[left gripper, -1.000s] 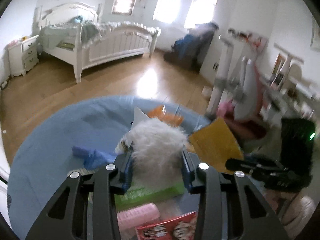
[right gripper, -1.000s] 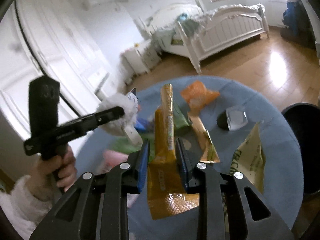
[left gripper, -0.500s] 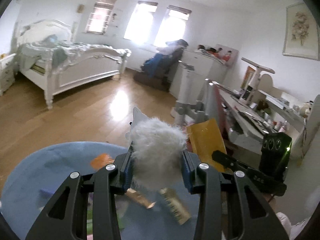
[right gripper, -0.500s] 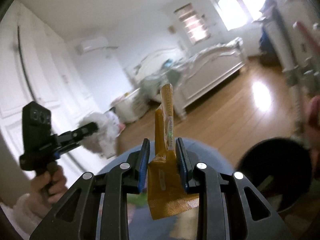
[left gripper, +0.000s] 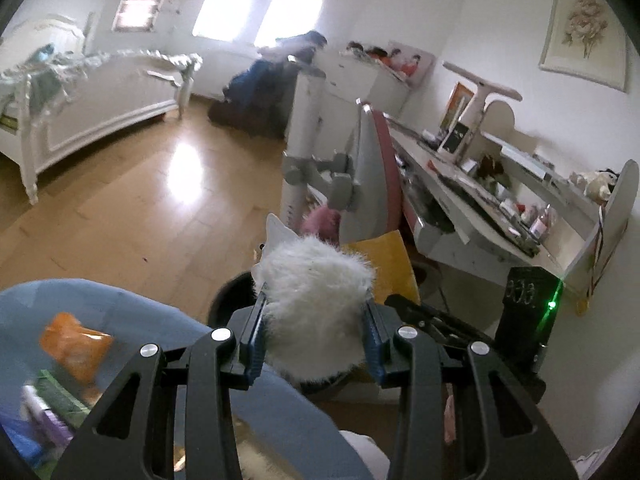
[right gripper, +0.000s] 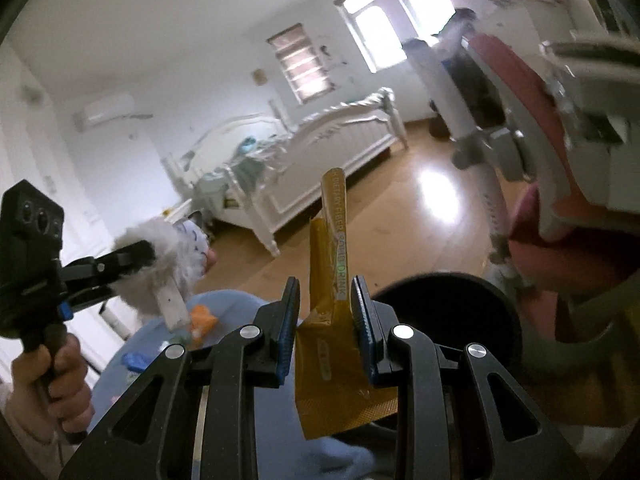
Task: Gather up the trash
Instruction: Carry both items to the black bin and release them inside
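Observation:
My left gripper (left gripper: 314, 324) is shut on a white fluffy toy (left gripper: 316, 300) with a white tag, held in the air over the edge of the round blue table (left gripper: 132, 304); it also shows in the right wrist view (right gripper: 160, 264). My right gripper (right gripper: 326, 308) has its jaws a little apart around a yellow drink pouch (right gripper: 332, 320), which hangs between them, beside a black trash bin (right gripper: 448, 320). The bin's rim (left gripper: 228, 292) peeks out behind the toy in the left wrist view, and the pouch (left gripper: 388, 264) shows there too.
An orange wrapper (left gripper: 76, 344), green and purple packets (left gripper: 52, 404) and other litter lie on the table. A pink-and-grey chair (left gripper: 372, 184) and a cluttered desk (left gripper: 480, 216) stand to the right. A white bed (left gripper: 88, 100) stands across the wooden floor.
Both grippers have swung right from over the table toward the black bin, carrying the toy and the pouch. The right gripper's jaws have widened slightly around the pouch.

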Motion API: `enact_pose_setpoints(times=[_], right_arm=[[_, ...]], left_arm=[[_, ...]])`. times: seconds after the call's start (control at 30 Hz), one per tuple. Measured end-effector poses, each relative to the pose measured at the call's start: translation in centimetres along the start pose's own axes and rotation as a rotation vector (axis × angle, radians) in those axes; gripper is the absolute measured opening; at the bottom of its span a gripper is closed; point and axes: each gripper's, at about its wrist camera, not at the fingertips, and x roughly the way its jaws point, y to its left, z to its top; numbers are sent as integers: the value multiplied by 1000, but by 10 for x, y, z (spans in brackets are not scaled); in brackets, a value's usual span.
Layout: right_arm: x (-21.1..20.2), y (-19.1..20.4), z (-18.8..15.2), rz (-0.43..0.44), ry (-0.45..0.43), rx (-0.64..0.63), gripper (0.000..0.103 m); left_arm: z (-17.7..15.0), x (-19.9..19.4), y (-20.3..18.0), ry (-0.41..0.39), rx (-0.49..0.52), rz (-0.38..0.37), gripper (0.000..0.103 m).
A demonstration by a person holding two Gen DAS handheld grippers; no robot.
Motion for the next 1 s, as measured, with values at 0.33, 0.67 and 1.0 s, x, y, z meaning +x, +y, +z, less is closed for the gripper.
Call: enact_pose_setpoints(times=[0.33,0.67,1.0], right_arm=[[35,-51,-18,-23,60,88,28],[58,-80,-28,-24,101,141,28],[64,-102,-25,-65,90,196,68]], left_arm=[[-12,68,3,127,-2,-18,40],[-17,111,12,197,-16,-15,42],[-12,108,7,165,9,19,90]])
